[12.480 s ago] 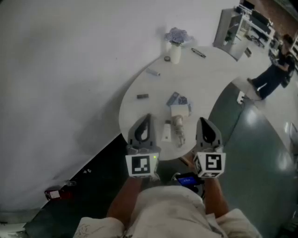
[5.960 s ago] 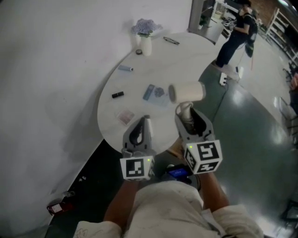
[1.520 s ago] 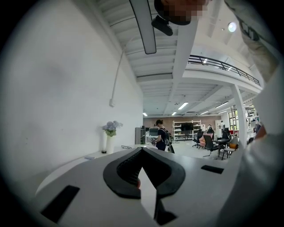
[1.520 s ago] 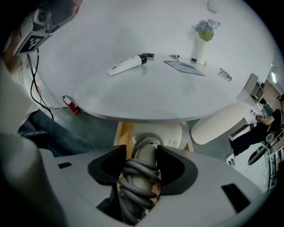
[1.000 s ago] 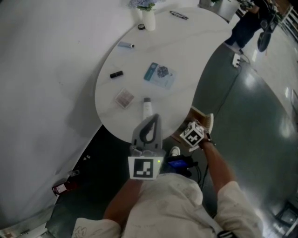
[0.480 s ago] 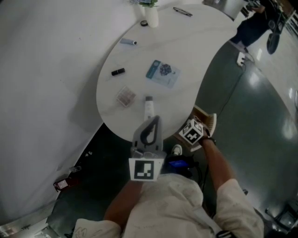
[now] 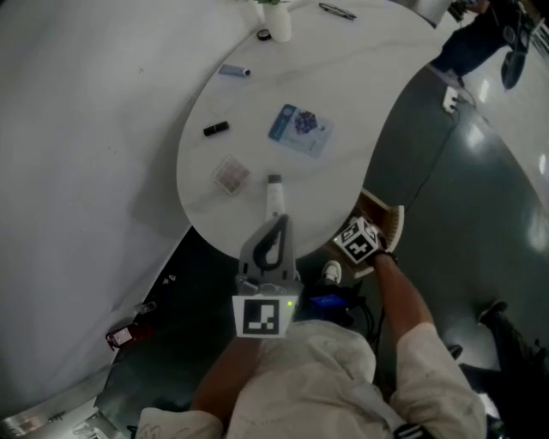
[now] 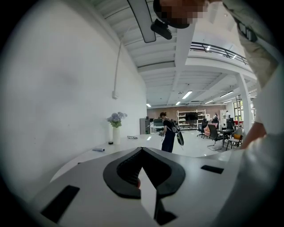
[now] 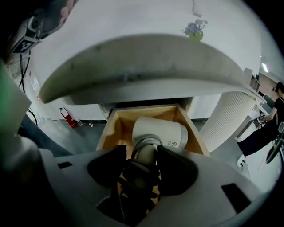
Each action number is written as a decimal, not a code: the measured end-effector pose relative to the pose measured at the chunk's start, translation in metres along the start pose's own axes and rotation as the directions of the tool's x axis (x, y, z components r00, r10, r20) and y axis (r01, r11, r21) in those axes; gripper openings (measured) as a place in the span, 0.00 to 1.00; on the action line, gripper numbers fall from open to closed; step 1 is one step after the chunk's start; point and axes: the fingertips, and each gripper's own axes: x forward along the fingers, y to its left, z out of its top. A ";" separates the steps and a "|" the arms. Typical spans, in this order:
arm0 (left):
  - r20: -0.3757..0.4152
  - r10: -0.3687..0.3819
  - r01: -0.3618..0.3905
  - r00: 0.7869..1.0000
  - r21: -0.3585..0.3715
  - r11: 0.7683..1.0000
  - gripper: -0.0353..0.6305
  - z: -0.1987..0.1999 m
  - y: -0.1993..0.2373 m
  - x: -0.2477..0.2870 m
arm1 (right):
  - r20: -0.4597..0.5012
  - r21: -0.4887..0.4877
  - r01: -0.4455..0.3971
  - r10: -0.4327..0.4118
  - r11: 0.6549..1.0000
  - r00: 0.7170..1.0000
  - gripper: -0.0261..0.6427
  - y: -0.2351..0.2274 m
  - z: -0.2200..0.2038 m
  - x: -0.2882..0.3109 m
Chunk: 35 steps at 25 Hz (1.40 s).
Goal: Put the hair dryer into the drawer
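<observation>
The white hair dryer point(image 9: 160, 130) lies head-first inside the open wooden drawer point(image 9: 112, 127) under the table edge. My right gripper point(image 9: 143, 154) is shut on its handle, and the black coiled cord is bunched between the jaws. In the head view the right gripper point(image 7: 362, 239) reaches down at the drawer point(image 7: 388, 223), and the dryer is hidden there. My left gripper point(image 7: 273, 247) hovers over the near edge of the white table point(image 7: 360, 94), its tips closed together on nothing. The left gripper point(image 8: 142, 150) points across the tabletop.
On the table lie a white tube point(image 7: 274, 192), a clear small box point(image 7: 230, 174), a blue packet point(image 7: 298, 129), a black stick point(image 7: 216, 129) and a vase point(image 7: 276, 24). A red extinguisher point(image 7: 124, 334) stands on the floor by the wall. A person point(image 7: 485, 30) walks at the far right.
Six seconds ago the right gripper held the dryer above the table; now it holds it down in the drawer. Over the last second both grippers have barely moved.
</observation>
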 end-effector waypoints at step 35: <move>-0.095 0.032 -0.032 0.995 0.009 0.999 0.06 -0.026 0.009 -0.001 | -0.160 0.089 0.045 -0.031 0.995 0.987 0.33 -0.020 -0.047 0.047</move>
